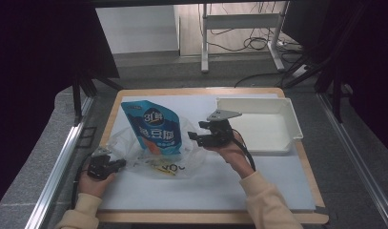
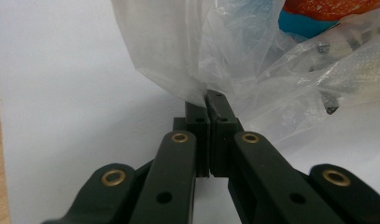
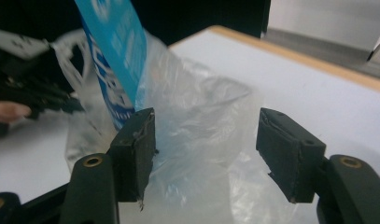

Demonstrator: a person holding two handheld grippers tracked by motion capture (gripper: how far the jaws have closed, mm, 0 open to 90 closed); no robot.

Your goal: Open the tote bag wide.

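A blue snack pouch stands partly inside a clear plastic bag on the white mat. My left gripper lies low at the bag's left side. In the left gripper view its jaws are shut on a fold of the bag's film, and the pouch shows through the plastic. My right gripper hovers at the bag's right side. In the right gripper view it stands open, with the bag bulging in the gap untouched by the pads and the pouch to the left.
A white tray sits at the back right of the table. The white mat covers a wooden tabletop. Metal rails run along both sides, and a frame with cables stands beyond the far edge.
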